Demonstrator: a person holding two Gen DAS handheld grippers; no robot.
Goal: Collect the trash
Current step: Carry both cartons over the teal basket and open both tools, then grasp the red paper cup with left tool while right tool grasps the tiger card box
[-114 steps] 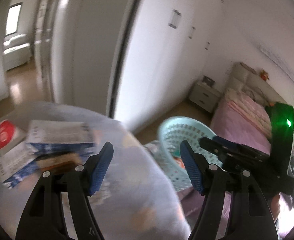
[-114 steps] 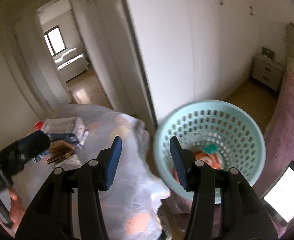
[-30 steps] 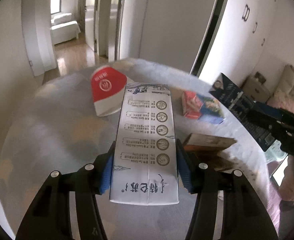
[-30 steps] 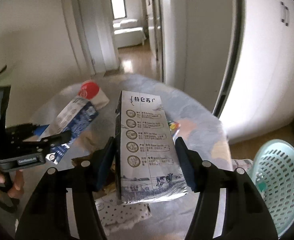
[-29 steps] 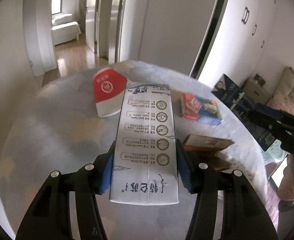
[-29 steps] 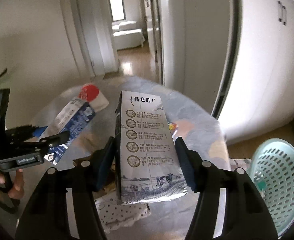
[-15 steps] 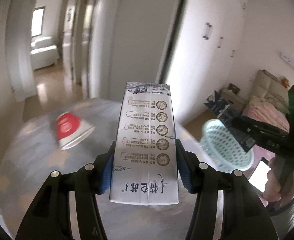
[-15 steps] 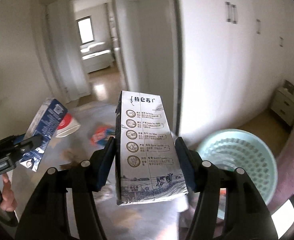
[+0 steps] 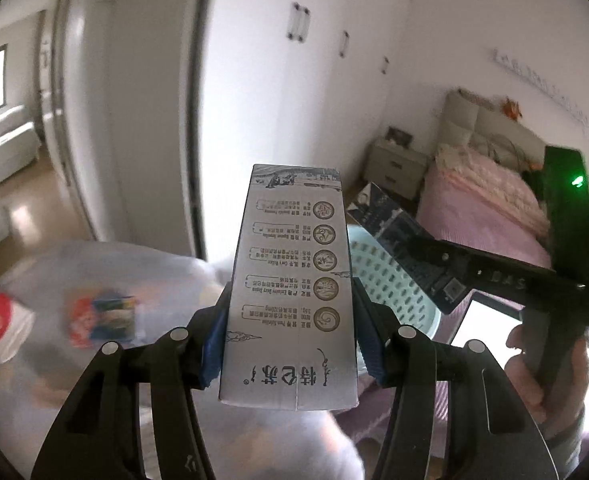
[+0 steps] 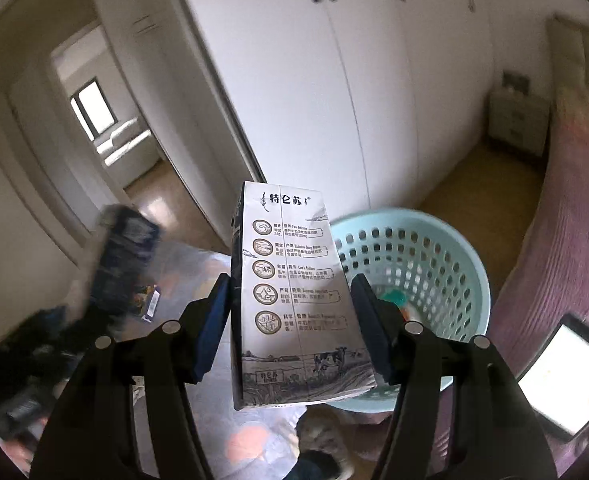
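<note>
My left gripper (image 9: 290,344) is shut on a grey-white milk carton (image 9: 290,280) and holds it in the air. My right gripper (image 10: 290,320) is shut on a second milk carton (image 10: 294,296) of the same kind. A pale turquoise perforated basket (image 10: 426,256) stands on the floor just behind and right of the right carton, with some trash inside. In the left wrist view the basket (image 9: 386,276) shows behind my carton, and the right gripper with its carton (image 9: 398,232) hangs over it.
A round table with a pale cloth (image 9: 106,264) holds a red-and-white packet (image 9: 6,324) and a colourful small box (image 9: 102,316). A pink bed (image 9: 486,212), a lit tablet (image 10: 566,376), white wardrobes (image 10: 334,80) and a nightstand (image 10: 518,120) surround the basket.
Both grippers have swung right, away from the table toward the basket, each still holding its carton. The basket now sits close behind both cartons.
</note>
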